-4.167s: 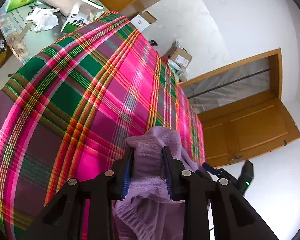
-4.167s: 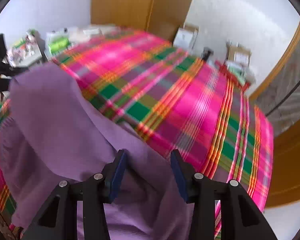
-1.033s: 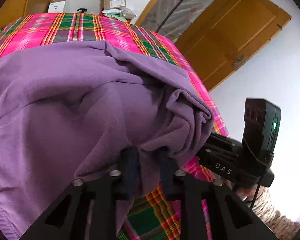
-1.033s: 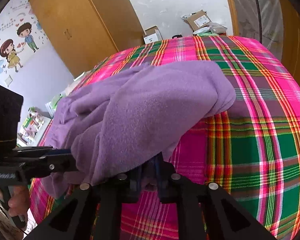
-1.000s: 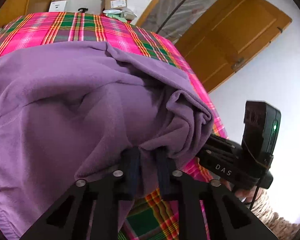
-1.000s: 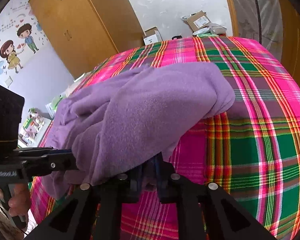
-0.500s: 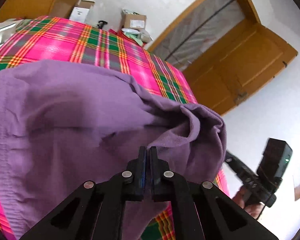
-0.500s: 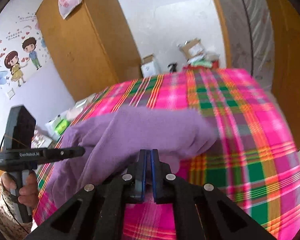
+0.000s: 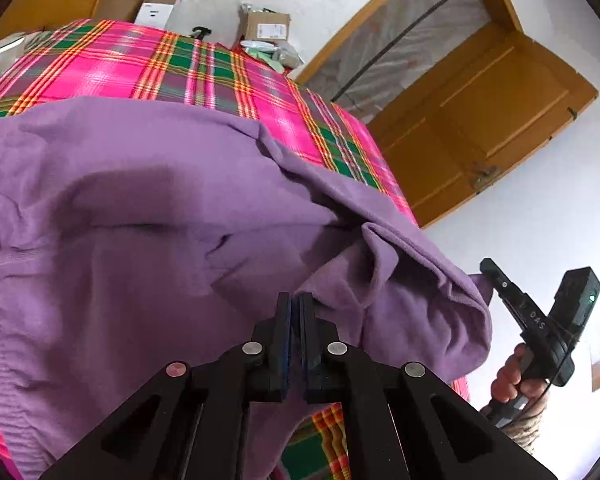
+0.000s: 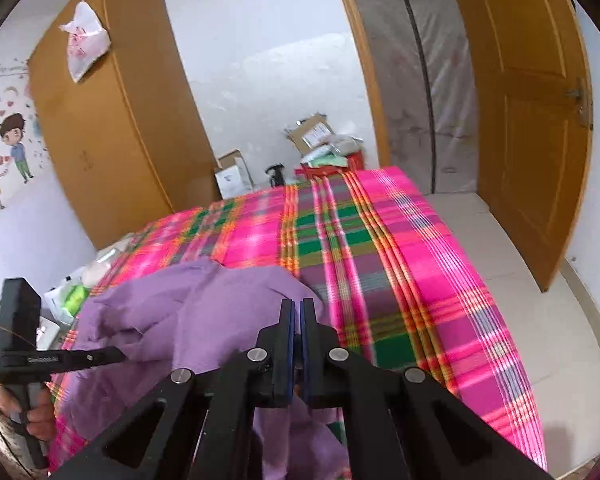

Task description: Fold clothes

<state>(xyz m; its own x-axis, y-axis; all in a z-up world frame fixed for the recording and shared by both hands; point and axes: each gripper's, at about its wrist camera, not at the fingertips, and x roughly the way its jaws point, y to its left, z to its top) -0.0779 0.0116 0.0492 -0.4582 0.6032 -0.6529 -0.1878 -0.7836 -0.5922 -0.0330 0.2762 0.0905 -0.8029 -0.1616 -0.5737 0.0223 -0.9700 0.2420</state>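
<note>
Bedroom setting: a bed [image 10: 400,248] under a pink, green and orange plaid cover stood before a wooden wardrobe [image 10: 112,120], an open wooden door [image 10: 532,112] and cardboard boxes [image 10: 314,134] against the white wall. A purple fleece garment [image 9: 140,216] lay rumpled across the near end of the bed, one bunched edge overhanging the side. The left tongs [image 9: 297,304] were closed, blue pads together, over the garment; whether cloth was pinched could not be told. The right tongs [image 10: 297,312] were likewise closed above the garment [image 10: 204,304], any grip equally unclear. Each view showed the other handheld unit, gripped by a hand [image 9: 516,376].
</note>
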